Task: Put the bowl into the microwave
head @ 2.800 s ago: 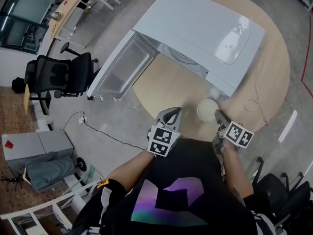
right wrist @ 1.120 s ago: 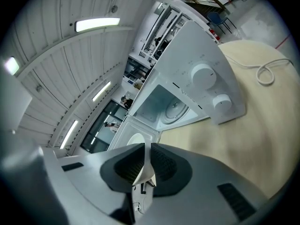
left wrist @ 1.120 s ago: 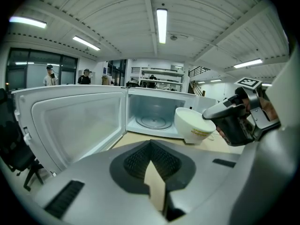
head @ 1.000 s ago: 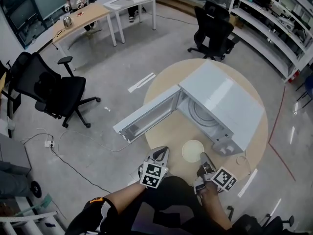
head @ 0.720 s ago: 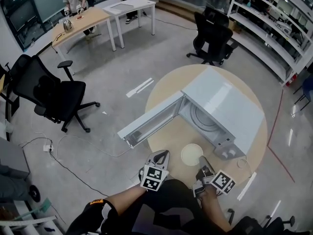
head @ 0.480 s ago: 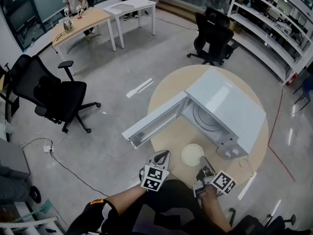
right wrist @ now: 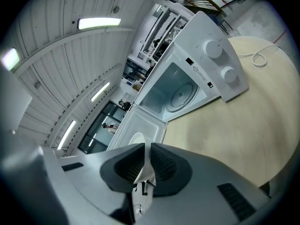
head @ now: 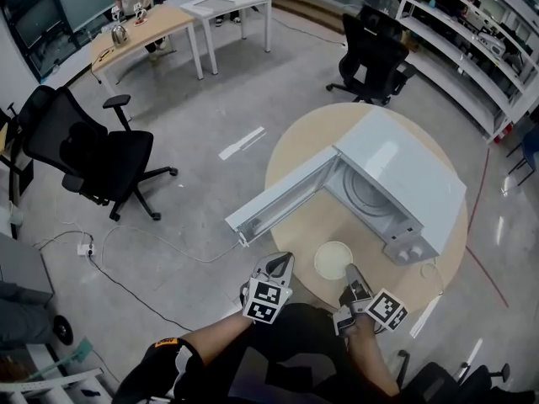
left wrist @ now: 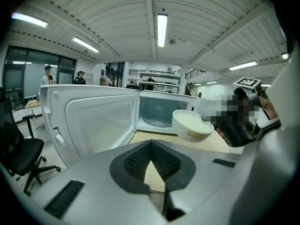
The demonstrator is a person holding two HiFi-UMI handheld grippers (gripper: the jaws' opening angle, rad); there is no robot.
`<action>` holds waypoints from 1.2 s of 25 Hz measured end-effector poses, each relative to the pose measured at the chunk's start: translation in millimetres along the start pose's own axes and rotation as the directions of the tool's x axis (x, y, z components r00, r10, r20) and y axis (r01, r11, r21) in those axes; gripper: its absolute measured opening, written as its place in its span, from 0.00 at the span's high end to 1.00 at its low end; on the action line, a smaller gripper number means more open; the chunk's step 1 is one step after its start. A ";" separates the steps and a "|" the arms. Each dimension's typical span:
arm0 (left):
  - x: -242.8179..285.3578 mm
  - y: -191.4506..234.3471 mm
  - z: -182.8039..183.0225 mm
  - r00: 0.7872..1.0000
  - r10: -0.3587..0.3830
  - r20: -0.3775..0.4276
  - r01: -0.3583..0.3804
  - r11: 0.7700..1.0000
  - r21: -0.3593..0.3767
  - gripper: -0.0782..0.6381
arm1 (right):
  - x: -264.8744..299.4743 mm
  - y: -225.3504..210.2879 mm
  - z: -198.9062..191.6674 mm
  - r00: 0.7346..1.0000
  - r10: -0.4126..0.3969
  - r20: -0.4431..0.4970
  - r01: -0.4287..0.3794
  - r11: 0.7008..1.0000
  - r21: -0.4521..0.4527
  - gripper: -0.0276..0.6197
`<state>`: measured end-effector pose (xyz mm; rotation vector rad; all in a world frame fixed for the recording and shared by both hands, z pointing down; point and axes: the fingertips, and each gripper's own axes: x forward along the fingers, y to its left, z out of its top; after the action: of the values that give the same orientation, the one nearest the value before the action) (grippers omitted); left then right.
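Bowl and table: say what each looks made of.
Bowl: white, smooth and slightly glossy, with a small printed mark on its side. It is probably glazed ceramic, though hard plastic can't be ruled out.
Table: pale tan top, matte and evenly coloured. It looks like wood or wood-look laminate.

The white bowl (left wrist: pixel 191 125) is upright and empty, with a small yellowish print on its side. The right claw (right wrist: pixel 144 162) holds it by the rim, off the round wooden surface (head: pixel 313 225), just in front of the microwave's open cavity. The white microwave (head: pixel 404 179) stands on that surface with its door (head: pixel 282 200) swung wide, showing the glass turntable (left wrist: pixel 157 122) and two knobs (right wrist: pixel 213 48).
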<state>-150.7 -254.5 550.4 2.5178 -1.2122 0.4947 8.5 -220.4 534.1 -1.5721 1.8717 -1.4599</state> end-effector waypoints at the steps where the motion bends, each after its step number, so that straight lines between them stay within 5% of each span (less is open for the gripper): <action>1: -1.9 2.0 -0.6 1.000 0.001 0.001 -0.001 1.000 0.001 0.83 | 0.8 1.4 -1.8 1.000 0.001 -0.001 -0.001 1.000 -0.003 0.87; 30: -36.1 27.5 -15.0 1.000 0.004 0.026 -0.004 1.000 -0.020 0.83 | 8.0 22.5 -28.6 1.000 0.012 0.012 -0.012 1.000 0.004 0.88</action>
<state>-196.2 -239.9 551.6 2.5126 -1.2255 0.4501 -28.3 -215.6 531.2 -1.5618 1.8671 -1.4453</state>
